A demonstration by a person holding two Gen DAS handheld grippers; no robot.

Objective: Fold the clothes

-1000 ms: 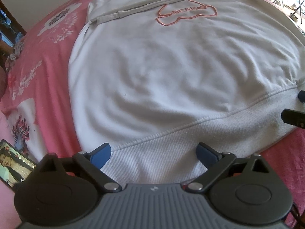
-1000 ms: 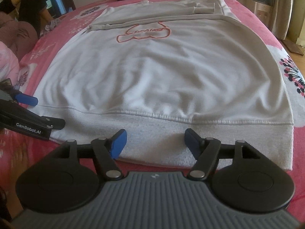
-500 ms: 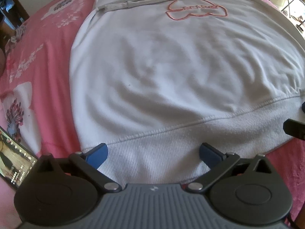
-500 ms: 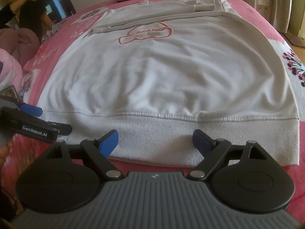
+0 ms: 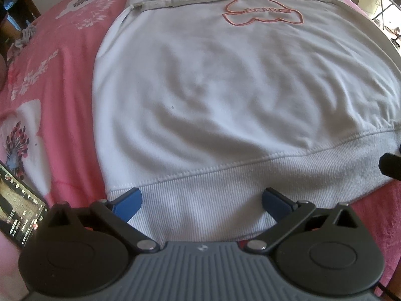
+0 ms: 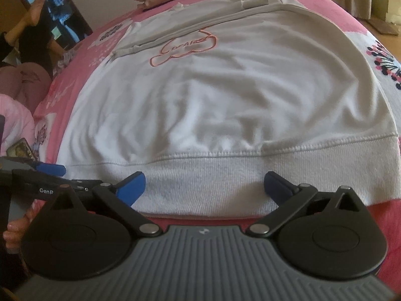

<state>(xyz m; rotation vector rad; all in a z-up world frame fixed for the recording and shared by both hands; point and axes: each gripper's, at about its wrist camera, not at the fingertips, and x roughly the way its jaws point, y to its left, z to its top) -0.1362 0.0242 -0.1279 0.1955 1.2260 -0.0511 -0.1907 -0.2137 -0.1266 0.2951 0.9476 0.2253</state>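
Both the left hand-held gripper (image 5: pixel 201 199) and right hand-held gripper (image 6: pixel 204 184), jaws just widened, hover spread over the white sweatshirt (image 6: pixel 225 105)'s near ribbed hem (image 6: pixel 250 173), apparently to pinch it for folding.

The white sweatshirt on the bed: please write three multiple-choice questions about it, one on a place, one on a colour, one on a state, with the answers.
1. Where on the sweatshirt does the right hand-held gripper point?
A. the ribbed hem
B. the collar
C. a sleeve cuff

2. What colour is the outline drawing on the chest?
A. green
B. orange-pink
C. black

3. How do the fingers of the right hand-held gripper stand?
A. pressed shut on the hem
B. shut on nothing
C. wide apart, holding nothing

Answers:
1. A, the ribbed hem lies right in front of its fingertips.
2. B, the line is orange-pink on white cloth.
3. C, the blue fingers have just been opening and stand far apart, with the hem flat on the pink bedspread, not pinched.
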